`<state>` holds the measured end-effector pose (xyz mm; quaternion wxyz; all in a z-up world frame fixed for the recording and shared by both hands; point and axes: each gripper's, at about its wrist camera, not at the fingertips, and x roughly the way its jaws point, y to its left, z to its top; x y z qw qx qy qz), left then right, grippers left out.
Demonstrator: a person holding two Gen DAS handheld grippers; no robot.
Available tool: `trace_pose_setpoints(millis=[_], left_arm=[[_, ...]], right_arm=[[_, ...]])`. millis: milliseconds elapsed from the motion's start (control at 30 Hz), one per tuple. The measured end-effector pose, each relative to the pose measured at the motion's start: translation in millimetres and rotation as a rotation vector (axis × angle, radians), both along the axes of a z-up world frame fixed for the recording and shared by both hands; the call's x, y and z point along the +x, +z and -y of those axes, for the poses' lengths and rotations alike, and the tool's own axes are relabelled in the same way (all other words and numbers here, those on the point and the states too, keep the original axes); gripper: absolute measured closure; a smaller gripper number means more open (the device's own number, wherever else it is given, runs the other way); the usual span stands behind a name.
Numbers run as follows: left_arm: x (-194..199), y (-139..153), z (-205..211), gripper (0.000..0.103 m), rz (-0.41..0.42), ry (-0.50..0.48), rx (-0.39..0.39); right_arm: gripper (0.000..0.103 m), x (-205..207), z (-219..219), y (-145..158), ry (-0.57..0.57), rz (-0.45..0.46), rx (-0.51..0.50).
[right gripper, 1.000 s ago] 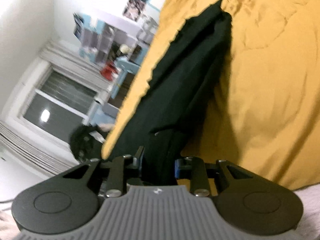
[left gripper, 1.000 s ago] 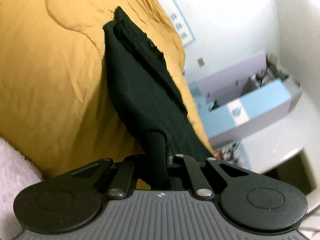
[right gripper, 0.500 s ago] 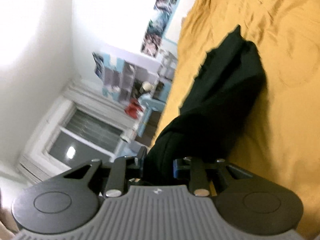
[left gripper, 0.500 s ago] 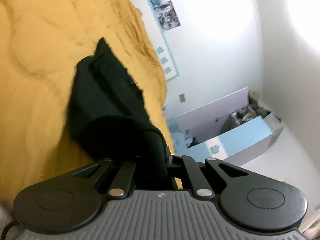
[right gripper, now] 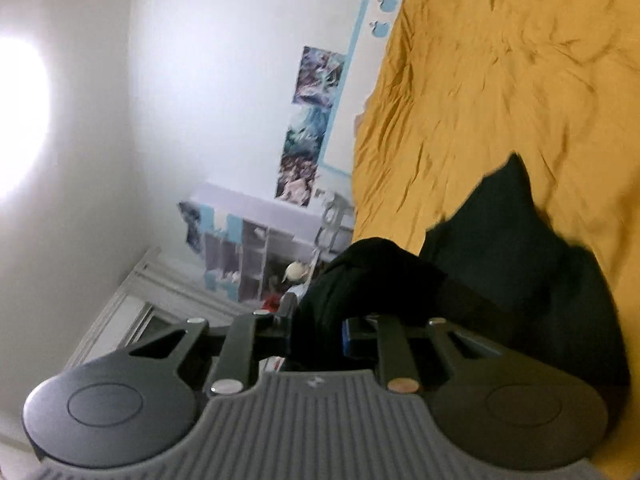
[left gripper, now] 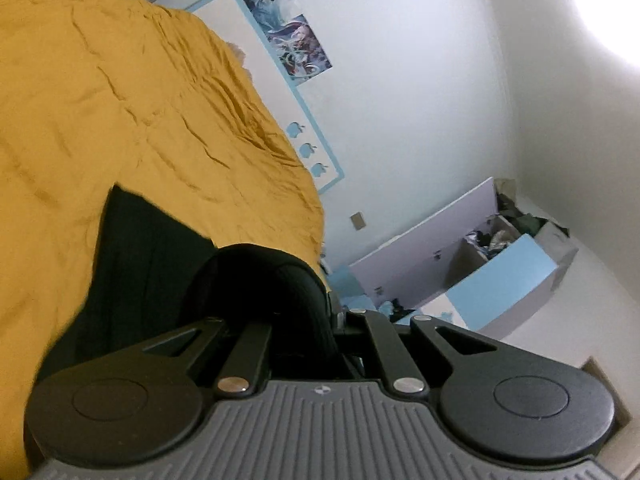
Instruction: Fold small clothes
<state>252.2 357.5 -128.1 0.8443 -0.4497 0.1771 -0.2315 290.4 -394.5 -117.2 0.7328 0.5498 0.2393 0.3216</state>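
Note:
A black garment point(left gripper: 152, 256) lies on the mustard-yellow bedspread point(left gripper: 100, 100). My left gripper point(left gripper: 308, 320) is shut on one edge of it, and the cloth bulges up over the jaws. In the right wrist view the same black garment point(right gripper: 520, 248) drapes from my right gripper point(right gripper: 320, 332), which is shut on its other edge, down onto the bedspread point(right gripper: 500, 80). The fingertips of both grippers are hidden in the black cloth.
A white wall with posters point(left gripper: 288, 36) runs behind the bed. A lilac and blue drawer unit point(left gripper: 460, 264) stands by the wall. In the right wrist view there are shelves point(right gripper: 248, 248) and a window point(right gripper: 132, 320) at the left.
Both grippers have carried their edges of the garment forward over its far part. The cloth has gone from stretched long to doubled over and bunched at the jaws. Both cameras tilted up toward the wall.

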Motion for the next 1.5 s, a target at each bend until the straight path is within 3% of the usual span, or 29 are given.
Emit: trace_pose_setpoints(millis=[167,233,267,367,433,467,533,600,633,700,833,933,1100,1500], left_arm=[[80,-18,-13,0.097,-0.048,0.031,0.027],[114,-31,-15,0.095,-0.088,0.028,0.085],[129,-41,-17,0.093,-0.141,0.022,0.099],[164,-64,-24,0.092,-0.399,0.071,0.203],[160,-63,-28,0.090,-0.482,0.106,0.248],[148,-55,-31,0.087,-0.456,0.121,0.261],[118,-34,-37,0.070,-0.376,0.143,0.287],[85,-13,-40,0.065,-0.302,0.146,0.298],[65,-4,-39,0.054,-0.273,0.133,0.289],[31,5,-35,0.046,-0.263,0.114,0.279],[-37,-14,-23,0.042,-0.353,0.101,0.198],[-70,-46,-12,0.042,-0.469,0.106,0.133],[-70,-90,-10,0.042,-0.601,0.180,0.039],[-19,-101,-2,0.034,-0.608,0.276,-0.019]], right_arm=[[0.087,95,-26,0,-0.027,-0.028,-0.067],[0.087,131,-36,-4,-0.042,-0.037,-0.120],[0.084,148,-41,-7,-0.067,-0.053,-0.158],[0.059,197,-54,-34,-0.100,-0.184,-0.232],[0.058,206,-51,-43,-0.217,-0.288,-0.279],[0.054,202,-48,-42,-0.254,-0.289,-0.292],[0.048,188,-40,-37,-0.215,-0.239,-0.269],[0.044,162,-35,-29,-0.151,-0.205,-0.261],[0.043,146,-33,-23,-0.132,-0.193,-0.279],[0.038,107,-30,-10,-0.094,-0.161,-0.320],[0.030,25,-23,5,-0.079,-0.156,-0.458],[0.030,-9,-15,-9,-0.108,-0.276,-0.477],[0.030,-24,-8,-48,-0.134,-0.404,-0.387],[0.029,26,-49,-71,-0.212,-0.456,-0.419]])
